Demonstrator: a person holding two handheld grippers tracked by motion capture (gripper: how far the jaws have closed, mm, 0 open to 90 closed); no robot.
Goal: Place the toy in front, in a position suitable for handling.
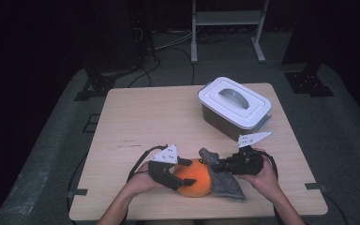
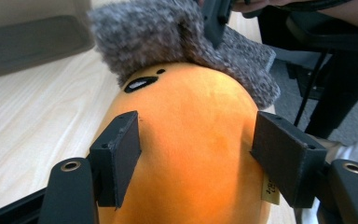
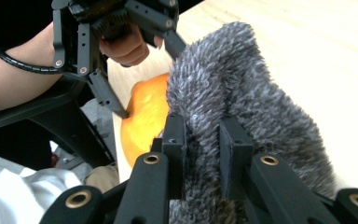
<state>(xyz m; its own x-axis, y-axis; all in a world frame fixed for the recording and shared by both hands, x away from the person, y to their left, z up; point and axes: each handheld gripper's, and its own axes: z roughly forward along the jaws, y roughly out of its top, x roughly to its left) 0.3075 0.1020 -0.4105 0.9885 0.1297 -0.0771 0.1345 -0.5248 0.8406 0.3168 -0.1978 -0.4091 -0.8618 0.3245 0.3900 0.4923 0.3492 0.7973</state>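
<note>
High view: left gripper (image 1: pixel 180 173) and right gripper (image 1: pixel 215 165) are meeting over orange plush (image 1: pixel 193 177), near table edge.

Left gripper view: jaws are standing part-open astride plush (image 2: pixel 191 154), pads looking just clear.

Right gripper view: jaws are pinching grey fuzzy hat (image 3: pixel 242 93) shut.

Risk: w/ plush loose, tugging hat could be dragging it off table (image 1: pixel 140 117).

Orange plush (image 1: pixel 193 178) is seen at the near table (image 1: pixel 140 117) edge, flanked by the left gripper (image 1: pixel 180 171) w/ jaws set either side of it. Grey fuzzy cloth (image 1: pixel 225 180) is draped against the plush's right side and is pinched at its top by the right gripper (image 1: pixel 218 164). White lidded box (image 1: pixel 234 107) w/ handle is placed at the far right, well apart.
</note>
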